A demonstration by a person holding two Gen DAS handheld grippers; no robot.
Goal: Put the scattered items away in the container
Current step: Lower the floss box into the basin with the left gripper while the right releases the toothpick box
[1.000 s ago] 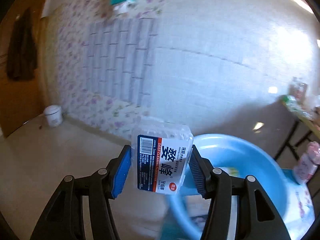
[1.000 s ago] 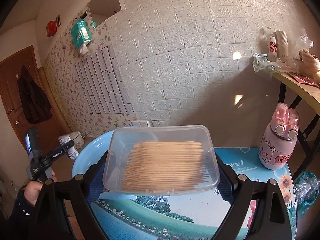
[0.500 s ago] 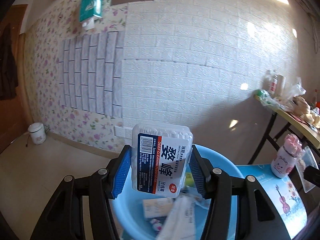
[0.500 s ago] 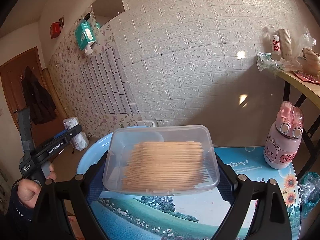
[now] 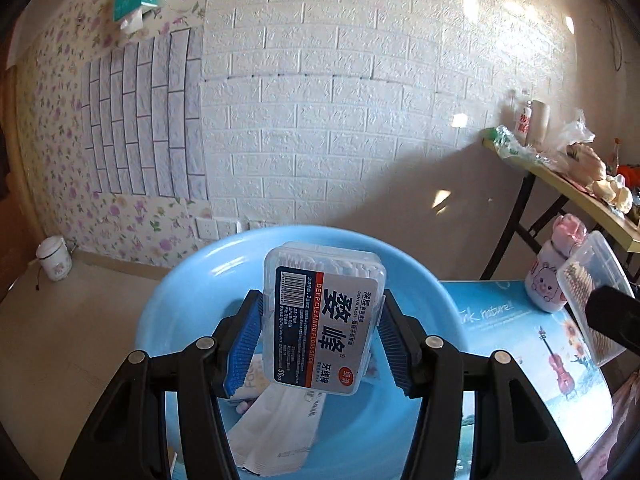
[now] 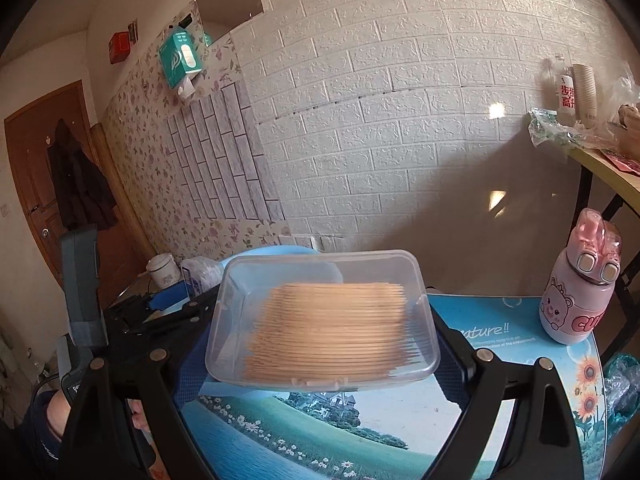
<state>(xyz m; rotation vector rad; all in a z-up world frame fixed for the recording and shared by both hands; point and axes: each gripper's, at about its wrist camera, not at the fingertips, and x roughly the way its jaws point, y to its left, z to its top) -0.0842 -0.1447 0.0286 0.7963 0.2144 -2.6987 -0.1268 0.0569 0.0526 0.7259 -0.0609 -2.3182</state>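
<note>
My left gripper [image 5: 320,336] is shut on a clear dental floss box [image 5: 322,316] with a blue, red and white label, held upright over the blue basin [image 5: 180,300]. Inside the basin lie a white packet [image 5: 276,428] and other small items. My right gripper [image 6: 320,344] is shut on a clear plastic toothpick box [image 6: 324,320], held flat above the table's picture mat [image 6: 320,436]. The toothpick box [image 5: 592,292] also shows at the right edge of the left wrist view. The left gripper [image 6: 168,308] with its floss box shows left of the toothpick box in the right wrist view.
A pink cartoon bottle [image 6: 576,280] stands on the table at the right. A side table [image 5: 560,184] with bags and cups stands by the brick wall. A white pot [image 5: 54,258] sits on the floor far left. A person's hand [image 6: 56,412] grips the left tool's handle.
The left gripper has swung right with the floss box, from beside the basin to over it. The right gripper with the toothpick box has stayed in place.
</note>
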